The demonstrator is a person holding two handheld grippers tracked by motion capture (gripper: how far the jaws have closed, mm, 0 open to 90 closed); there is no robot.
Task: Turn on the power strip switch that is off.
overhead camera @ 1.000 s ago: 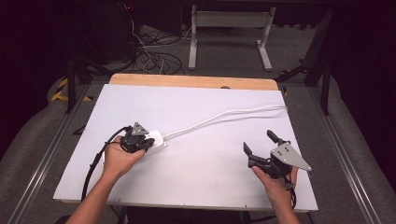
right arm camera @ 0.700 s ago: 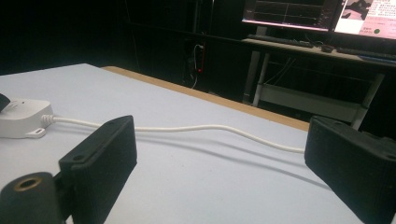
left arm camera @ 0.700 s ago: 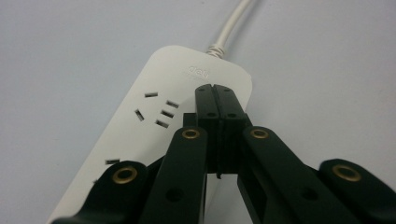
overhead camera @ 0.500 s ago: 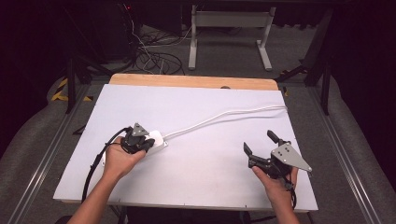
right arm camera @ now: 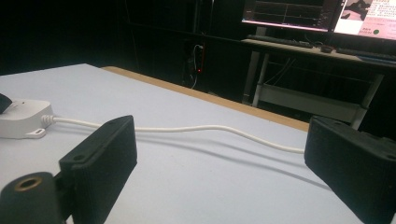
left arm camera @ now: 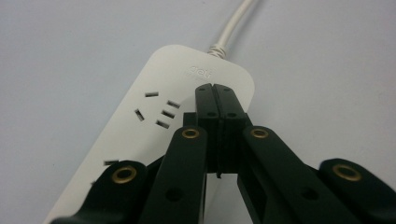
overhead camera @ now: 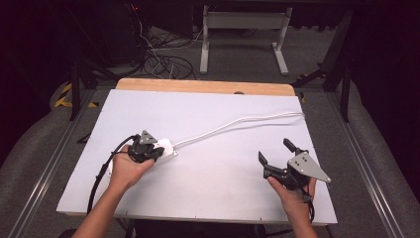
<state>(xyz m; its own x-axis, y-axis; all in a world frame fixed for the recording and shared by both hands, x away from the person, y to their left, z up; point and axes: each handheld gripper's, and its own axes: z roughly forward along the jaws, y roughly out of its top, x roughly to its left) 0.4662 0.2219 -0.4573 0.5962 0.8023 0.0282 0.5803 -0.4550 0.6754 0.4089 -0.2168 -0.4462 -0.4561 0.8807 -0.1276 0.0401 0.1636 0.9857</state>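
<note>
A white power strip [overhead camera: 167,148] lies on the white table [overhead camera: 223,193] at the left, and its white cable [overhead camera: 237,123] runs off to the right rear. My left gripper [overhead camera: 157,152] is shut and its tips rest on top of the strip. In the left gripper view the shut jaws meet over the power strip [left arm camera: 149,121], close to the end where the cable [left arm camera: 233,23] leaves it; nothing lies between them. My right gripper [overhead camera: 274,151] stands open near the front right of the table, holding nothing. The right gripper view has the power strip [right arm camera: 18,119] and cable [right arm camera: 210,128] beyond the open gripper [right arm camera: 224,154].
A wooden strip [overhead camera: 203,86] edges the table's far side. Behind it on the floor stand a metal frame [overhead camera: 242,29] and a tangle of cables [overhead camera: 163,54]. A black cable [overhead camera: 101,173] trails from the left gripper toward the front edge. Monitors [right arm camera: 299,11] glow in the dark background.
</note>
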